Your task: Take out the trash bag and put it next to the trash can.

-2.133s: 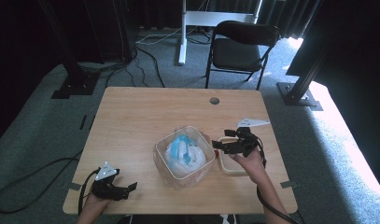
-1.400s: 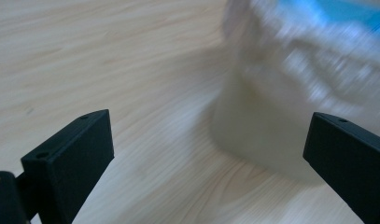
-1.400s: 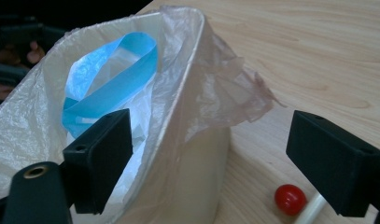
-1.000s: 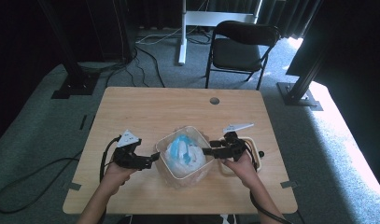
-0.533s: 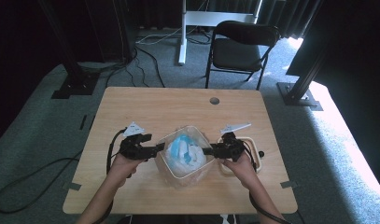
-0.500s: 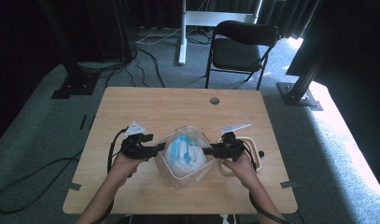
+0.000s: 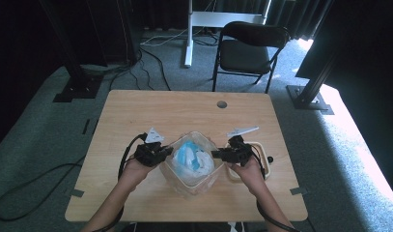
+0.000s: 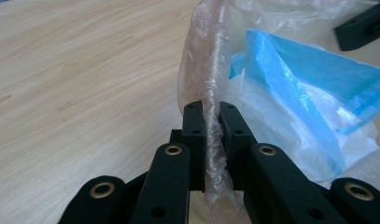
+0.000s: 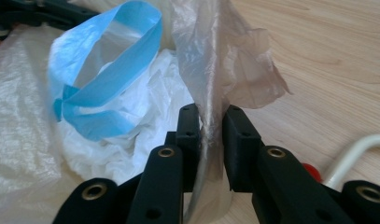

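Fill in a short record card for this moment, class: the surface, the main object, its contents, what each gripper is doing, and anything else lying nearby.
surface: wooden table
main object: clear plastic bag, mouth open upward
contents: crumpled white and blue plastic
left gripper: shut on the bag's edge, film pinched between its jaws
right gripper: shut on the opposite edge of the bag
nearby: white looped object on the table beside the right gripper
background: black folding chair beyond the table
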Demonstrator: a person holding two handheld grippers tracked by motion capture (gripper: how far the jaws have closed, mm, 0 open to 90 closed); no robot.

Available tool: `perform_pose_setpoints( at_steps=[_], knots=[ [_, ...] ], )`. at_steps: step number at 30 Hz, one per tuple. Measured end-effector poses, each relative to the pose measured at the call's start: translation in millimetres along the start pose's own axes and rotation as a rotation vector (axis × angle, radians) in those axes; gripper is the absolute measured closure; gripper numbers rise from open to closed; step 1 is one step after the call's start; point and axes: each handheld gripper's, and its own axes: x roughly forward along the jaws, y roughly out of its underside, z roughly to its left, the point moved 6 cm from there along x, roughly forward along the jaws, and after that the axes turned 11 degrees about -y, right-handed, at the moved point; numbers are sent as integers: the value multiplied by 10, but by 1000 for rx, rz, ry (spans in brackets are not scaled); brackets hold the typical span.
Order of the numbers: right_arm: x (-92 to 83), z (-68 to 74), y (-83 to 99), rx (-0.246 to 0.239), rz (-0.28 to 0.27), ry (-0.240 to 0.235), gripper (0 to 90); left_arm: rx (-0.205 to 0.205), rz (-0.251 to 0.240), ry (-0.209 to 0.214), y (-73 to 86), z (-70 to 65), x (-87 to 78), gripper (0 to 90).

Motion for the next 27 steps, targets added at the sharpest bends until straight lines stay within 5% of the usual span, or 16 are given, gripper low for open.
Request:
perform_pose_setpoints(
  at_steps=[8, 13, 19, 22, 27],
  knots=[
    [-103, 23, -92, -10, -45, 26, 845, 26, -35, -6, -119, -20, -107, 872],
    [-210, 60, -212, -40, -77, 51, 882, -7, -87, -4, -200, 22, -225, 873],
    [-315, 179, -393, -76, -123, 24, 894, -6, -150, 0, -365, 9, -419, 885],
    [-423, 293, -553, -101, -172, -7, 894, -4, -191, -2, -461, -24, -535, 885],
    [-496, 582, -710, -152, -246, -188, 893, 24, -192, 22, -489, -154, -546, 885]
  ],
)
